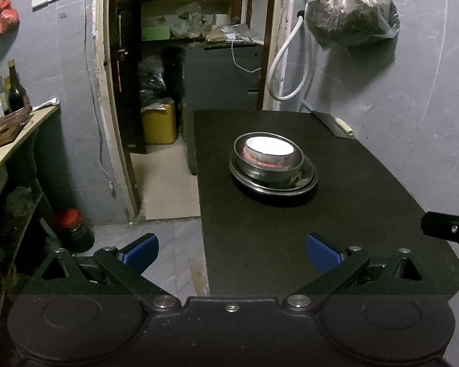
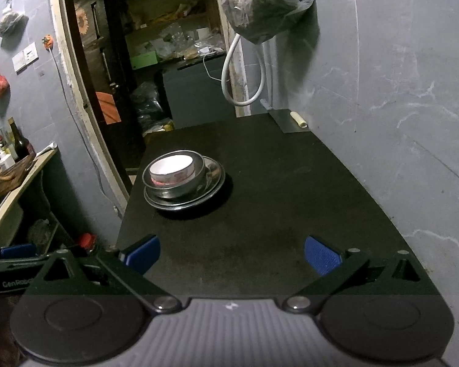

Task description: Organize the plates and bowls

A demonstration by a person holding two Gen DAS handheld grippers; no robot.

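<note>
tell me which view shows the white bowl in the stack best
The left wrist view: the white bowl sits nearer centre, its inside and red-patterned side clear within the steel bowl. The right wrist view shows it off to the left, at a slant.

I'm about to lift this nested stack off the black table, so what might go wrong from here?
1. The white ceramic bowl sits loose inside the steel bowl; tilting may slide it out.
2. The stack rests off-centre on the round steel plate, so lifting by the plate's rim could tip it.
3. The stack is nearer the black table's doorway-side edge; a nudge might push it off.
</note>
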